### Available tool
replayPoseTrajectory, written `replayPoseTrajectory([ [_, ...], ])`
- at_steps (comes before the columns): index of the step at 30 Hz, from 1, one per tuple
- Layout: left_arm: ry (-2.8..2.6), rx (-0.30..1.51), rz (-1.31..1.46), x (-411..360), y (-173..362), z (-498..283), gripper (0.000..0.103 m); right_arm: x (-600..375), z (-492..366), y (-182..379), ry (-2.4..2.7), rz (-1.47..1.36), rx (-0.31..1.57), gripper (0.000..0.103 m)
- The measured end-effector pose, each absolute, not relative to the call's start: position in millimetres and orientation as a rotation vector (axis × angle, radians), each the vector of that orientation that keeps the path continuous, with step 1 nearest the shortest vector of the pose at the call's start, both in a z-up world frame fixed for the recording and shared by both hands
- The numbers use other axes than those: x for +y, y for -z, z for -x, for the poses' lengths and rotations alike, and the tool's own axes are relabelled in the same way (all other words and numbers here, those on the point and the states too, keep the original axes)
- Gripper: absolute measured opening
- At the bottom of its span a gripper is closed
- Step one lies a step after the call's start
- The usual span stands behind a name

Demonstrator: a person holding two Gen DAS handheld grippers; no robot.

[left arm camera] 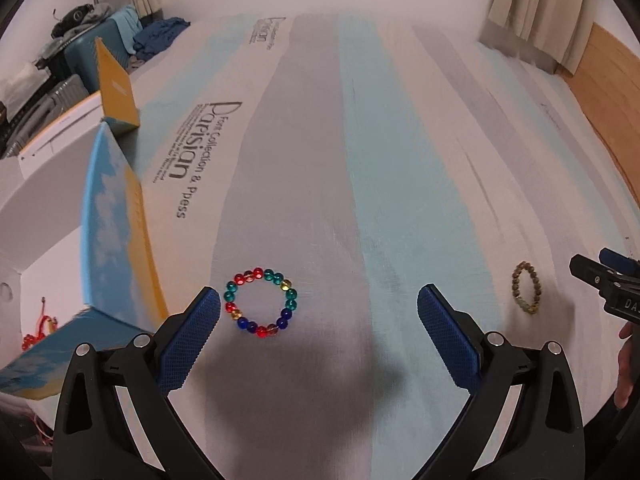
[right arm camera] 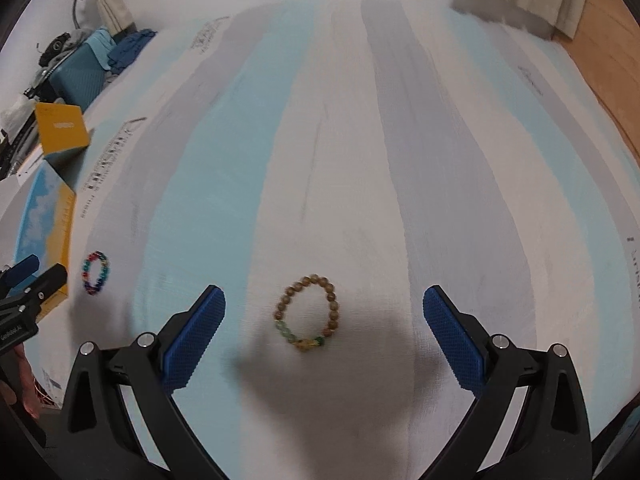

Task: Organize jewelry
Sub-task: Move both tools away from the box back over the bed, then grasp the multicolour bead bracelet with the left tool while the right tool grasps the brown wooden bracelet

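A bracelet of red, blue, teal and yellow glass beads (left arm camera: 261, 303) lies flat on the striped cloth, just ahead of my left gripper (left arm camera: 319, 300) and closer to its left finger; the gripper is open and holds nothing. A brown wooden-bead bracelet (right arm camera: 307, 312) with green and gold beads lies between the fingers of my right gripper (right arm camera: 324, 300), which is open and hovers above it. The brown bracelet (left arm camera: 527, 287) also shows at the right of the left wrist view, the colourful bracelet (right arm camera: 95, 272) at the left of the right wrist view.
An open box (left arm camera: 116, 216) with a blue-sky and yellow rim stands to the left, a red bracelet (left arm camera: 36, 330) inside it. A striped printed cloth (left arm camera: 360, 140) covers the surface. Luggage and clothes (left arm camera: 100, 36) sit at the back left, wooden floor (right arm camera: 600, 40) to the right.
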State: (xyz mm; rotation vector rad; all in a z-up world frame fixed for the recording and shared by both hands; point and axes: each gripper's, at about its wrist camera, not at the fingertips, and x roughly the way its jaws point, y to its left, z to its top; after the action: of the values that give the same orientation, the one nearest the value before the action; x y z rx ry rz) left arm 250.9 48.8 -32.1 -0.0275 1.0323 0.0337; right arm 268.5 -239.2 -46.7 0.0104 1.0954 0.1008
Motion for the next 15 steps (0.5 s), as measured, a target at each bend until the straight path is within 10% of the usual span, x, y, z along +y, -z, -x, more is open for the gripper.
replayPoseTrajectory([
  [15,-0.029,1.068,0.016,51,96,-270,0.096,-243,-282,108,-0.105,-0.001,1.185,0.093],
])
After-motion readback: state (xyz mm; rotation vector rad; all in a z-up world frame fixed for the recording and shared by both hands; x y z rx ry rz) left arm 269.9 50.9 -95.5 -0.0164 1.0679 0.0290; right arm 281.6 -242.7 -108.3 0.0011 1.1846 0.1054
